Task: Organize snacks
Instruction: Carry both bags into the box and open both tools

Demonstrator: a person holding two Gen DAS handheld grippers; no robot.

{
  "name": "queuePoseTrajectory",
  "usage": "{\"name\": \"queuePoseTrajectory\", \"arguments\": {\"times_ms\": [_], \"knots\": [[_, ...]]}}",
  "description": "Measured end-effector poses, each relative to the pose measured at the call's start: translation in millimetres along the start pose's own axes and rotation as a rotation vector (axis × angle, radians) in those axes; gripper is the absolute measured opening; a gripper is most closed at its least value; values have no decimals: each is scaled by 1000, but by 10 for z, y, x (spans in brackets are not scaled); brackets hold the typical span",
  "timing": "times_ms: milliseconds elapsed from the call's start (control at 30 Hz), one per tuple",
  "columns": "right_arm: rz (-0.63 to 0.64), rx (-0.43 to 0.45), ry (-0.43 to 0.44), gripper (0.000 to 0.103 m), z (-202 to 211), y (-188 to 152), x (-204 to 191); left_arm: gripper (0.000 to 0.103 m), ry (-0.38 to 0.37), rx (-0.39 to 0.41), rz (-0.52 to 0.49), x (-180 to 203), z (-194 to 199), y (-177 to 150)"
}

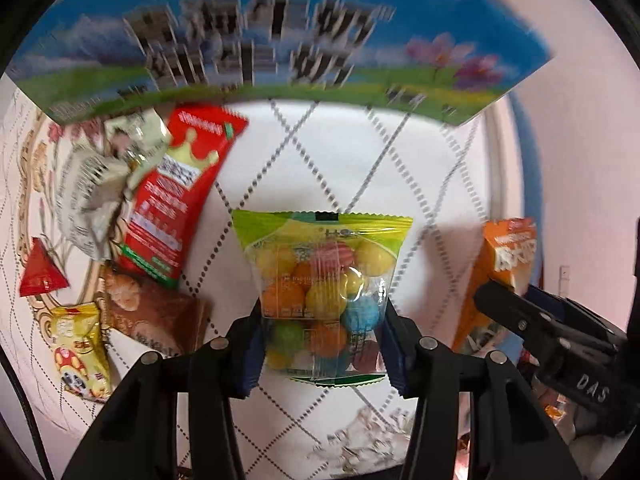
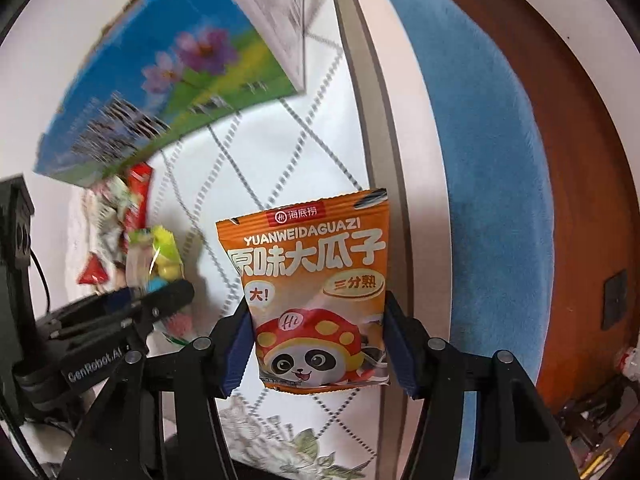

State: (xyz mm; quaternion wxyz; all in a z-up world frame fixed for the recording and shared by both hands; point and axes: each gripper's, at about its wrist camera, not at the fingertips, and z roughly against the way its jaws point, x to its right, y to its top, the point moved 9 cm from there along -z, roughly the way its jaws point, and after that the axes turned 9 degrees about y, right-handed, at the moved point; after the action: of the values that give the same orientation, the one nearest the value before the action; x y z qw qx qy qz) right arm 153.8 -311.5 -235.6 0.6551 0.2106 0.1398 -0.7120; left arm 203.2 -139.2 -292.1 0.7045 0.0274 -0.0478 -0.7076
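My left gripper is shut on a clear bag of coloured candy balls with a green top, held just above the white quilted tabletop. My right gripper is shut on an orange sunflower-seed packet printed with a panda, lifted near the table's right edge. In the left wrist view the orange packet and the other gripper's fingers show at the right. The candy bag shows at the left of the right wrist view.
A blue-and-green printed box stands at the back of the table. Several snacks lie at the left: a red packet, a crumpled white wrapper, a brown packet, a yellow packet, a red triangle. A blue chair stands beyond the table edge.
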Motion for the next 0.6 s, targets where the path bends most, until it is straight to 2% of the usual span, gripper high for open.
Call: {"name": "queuePoseTrajectory", "arguments": {"times_ms": [167,300,467,500,600], "knots": [[12,76,111,61,455,242,-387,46,-86,85,36,-58,610,173],[64,161,173,61,939,658,-819,46,-118,171,46,-115,1168,579],[111,245,130,61,1175,1294,-1164,46,-85,236,74,-331,1496,1193],[122,245,112,61,1153,1421,-1216,46,-73,236,76,-377,1516,1406],[130,236,63,61,1007,1740,-1322,46,-38,219,84,-517,1384,1695]]}}
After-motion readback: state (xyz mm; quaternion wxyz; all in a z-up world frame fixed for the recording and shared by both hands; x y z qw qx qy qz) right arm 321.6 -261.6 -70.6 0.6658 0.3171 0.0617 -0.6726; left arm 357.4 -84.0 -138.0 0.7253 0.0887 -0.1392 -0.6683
